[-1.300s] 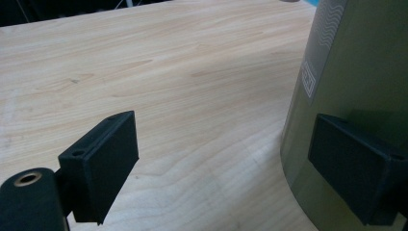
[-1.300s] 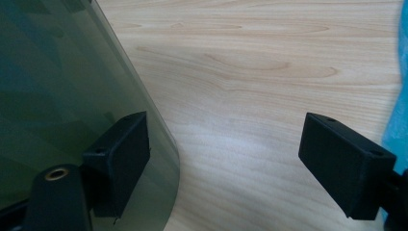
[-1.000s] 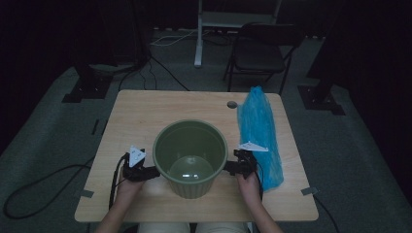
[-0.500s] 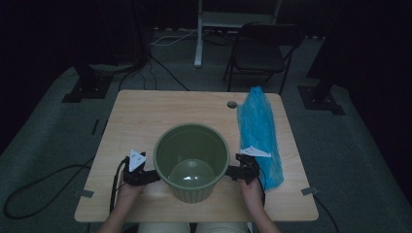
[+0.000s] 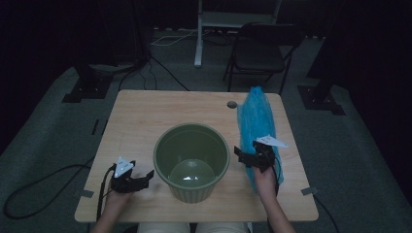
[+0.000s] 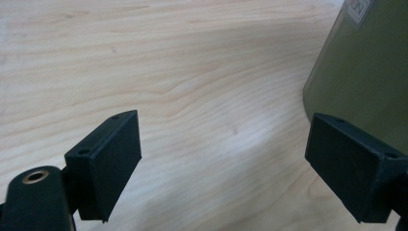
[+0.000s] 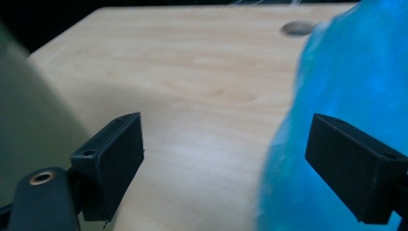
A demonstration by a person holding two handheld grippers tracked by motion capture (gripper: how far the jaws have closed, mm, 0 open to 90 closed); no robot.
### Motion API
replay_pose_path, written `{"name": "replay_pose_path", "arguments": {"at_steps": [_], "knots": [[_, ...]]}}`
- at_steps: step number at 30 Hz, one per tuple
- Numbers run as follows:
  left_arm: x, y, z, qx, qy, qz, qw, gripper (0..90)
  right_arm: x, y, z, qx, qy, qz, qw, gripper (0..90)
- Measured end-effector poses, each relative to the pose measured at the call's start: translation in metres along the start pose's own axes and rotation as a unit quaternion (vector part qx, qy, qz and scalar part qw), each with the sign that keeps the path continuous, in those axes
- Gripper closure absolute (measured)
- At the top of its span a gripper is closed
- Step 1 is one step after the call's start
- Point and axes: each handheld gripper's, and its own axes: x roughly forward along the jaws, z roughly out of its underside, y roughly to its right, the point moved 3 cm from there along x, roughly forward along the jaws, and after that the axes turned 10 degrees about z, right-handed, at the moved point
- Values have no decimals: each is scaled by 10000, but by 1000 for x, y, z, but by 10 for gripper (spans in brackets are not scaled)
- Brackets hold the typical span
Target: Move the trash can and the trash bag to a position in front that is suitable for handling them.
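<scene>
Bin liner (image 5: 256,127) lies just right of the right tool (image 5: 248,154), whose jaws have just been opening with nothing between them. The green bin (image 5: 192,160) stands between both tools; the left tool (image 5: 144,177) is apart too, empty. Best to pinch one loose edge of the liner, low against the bench (image 5: 145,116).

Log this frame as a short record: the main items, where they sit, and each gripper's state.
bin: green bin, upright, open-topped, near the table's front edge
bag: blue plastic bag lying along the table's right side
table: wooden table
left gripper: left gripper open, nothing between the jaws, just left of the bin
right gripper: right gripper open, between bin and bag, jaws have just been opening
</scene>
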Motion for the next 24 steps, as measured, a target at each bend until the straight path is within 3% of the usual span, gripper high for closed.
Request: {"name": "replay_pose_path", "arguments": {"at_steps": [3,6,9,11,13,19,24], "knots": [[-10,-9,6,-196,92,-47,9998,129,2,20,-9,196,82,254,9995,128],[-15,-13,9,-193,110,-170,9996,129,11,40,-14,349,-88,659,9972,128],[-14,-13,11,-214,116,-199,9995,128,22,59,-14,427,-329,636,9965,125],[-12,-13,13,-217,69,-177,9996,122,26,64,-14,456,-396,624,9962,125],[-12,-12,14,-232,47,-156,9996,109,35,76,-12,355,-527,771,9950,123],[-13,-12,14,-289,118,-99,9995,109,52,104,-3,447,-921,1218,9873,125],[-12,-11,14,-259,128,-75,9996,109,61,121,11,477,-1259,1473,9799,205]]}}
